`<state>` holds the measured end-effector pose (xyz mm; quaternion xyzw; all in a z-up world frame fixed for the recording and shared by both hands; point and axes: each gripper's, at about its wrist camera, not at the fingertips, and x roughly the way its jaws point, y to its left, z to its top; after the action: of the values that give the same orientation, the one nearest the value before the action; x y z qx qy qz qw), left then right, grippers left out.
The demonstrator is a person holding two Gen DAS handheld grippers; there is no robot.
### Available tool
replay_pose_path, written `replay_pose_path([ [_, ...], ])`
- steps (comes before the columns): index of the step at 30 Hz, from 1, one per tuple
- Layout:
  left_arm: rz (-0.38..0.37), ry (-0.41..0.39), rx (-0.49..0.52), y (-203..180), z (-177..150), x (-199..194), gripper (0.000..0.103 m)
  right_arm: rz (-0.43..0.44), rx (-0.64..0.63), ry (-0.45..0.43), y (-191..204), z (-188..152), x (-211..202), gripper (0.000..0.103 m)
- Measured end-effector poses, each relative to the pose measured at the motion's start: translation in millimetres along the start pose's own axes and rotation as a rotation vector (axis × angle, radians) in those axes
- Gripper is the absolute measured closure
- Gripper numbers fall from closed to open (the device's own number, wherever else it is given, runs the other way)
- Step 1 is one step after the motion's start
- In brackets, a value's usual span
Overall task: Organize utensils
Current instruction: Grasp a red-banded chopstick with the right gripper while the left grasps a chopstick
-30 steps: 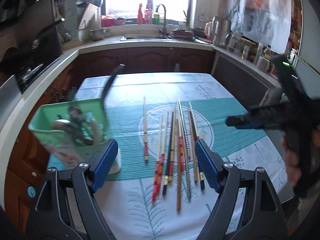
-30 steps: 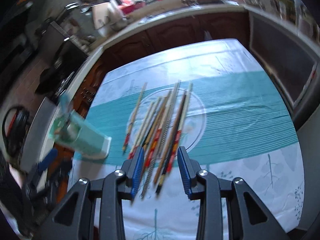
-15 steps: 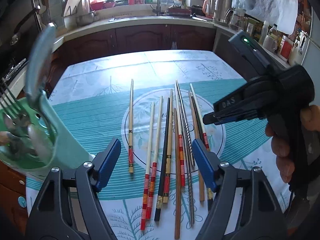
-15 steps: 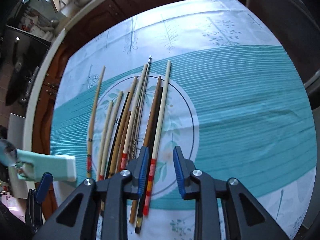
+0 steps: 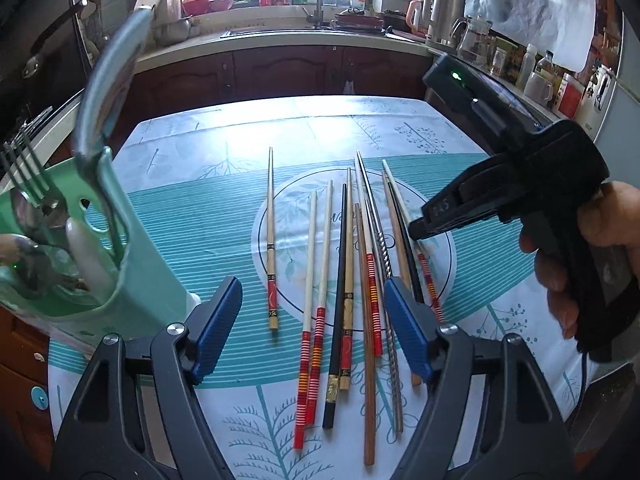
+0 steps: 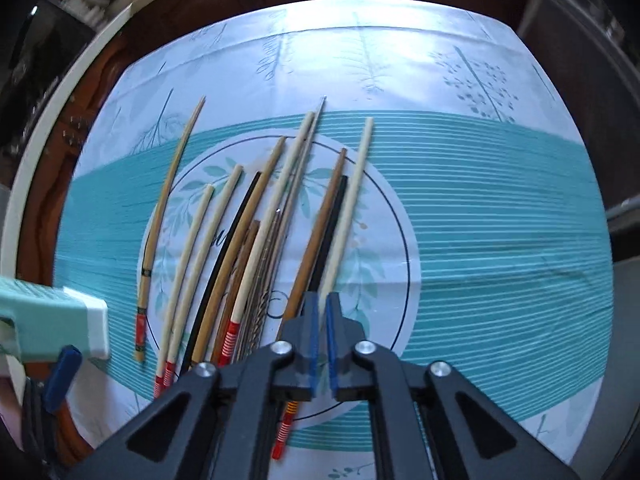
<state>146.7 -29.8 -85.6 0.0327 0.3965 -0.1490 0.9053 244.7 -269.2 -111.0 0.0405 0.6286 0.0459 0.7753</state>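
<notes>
Several chopsticks lie side by side on the teal-and-white tablecloth; they also show in the right wrist view. A green utensil holder with a fork and spoons stands at the left; its base shows in the right wrist view. My left gripper is open above the near ends of the chopsticks. My right gripper is shut, with only a thin gap, low over the rightmost chopsticks; what lies between its pads is hidden. It also shows in the left wrist view.
A kitchen counter with sink, kettle and jars runs behind the table. A stove is at the far left. The table's right edge drops to a dark floor.
My right gripper has come down to the rightmost chopsticks and closed from open to nearly shut. My left gripper has shifted forward a little and stays open.
</notes>
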Motion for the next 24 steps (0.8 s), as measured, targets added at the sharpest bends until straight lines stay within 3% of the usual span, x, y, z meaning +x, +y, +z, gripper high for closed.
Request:
replay_pose_path([
  [11, -0.026, -0.004, 0.026, -2, 11, -12, 0.032, 0.008, 0.017, 0.075, -18, 0, 0, 0.100],
  [16, -0.027, 0.006, 0.051, -9, 19, -11, 0.032, -0.027, 0.005, 0.078, -11, 0, 3, 0.097],
  [24, -0.071, 0.085, 0.042, -12, 31, 8, 0.034, -0.017, 0.001, 0.082, -7, 5, 3, 0.097],
])
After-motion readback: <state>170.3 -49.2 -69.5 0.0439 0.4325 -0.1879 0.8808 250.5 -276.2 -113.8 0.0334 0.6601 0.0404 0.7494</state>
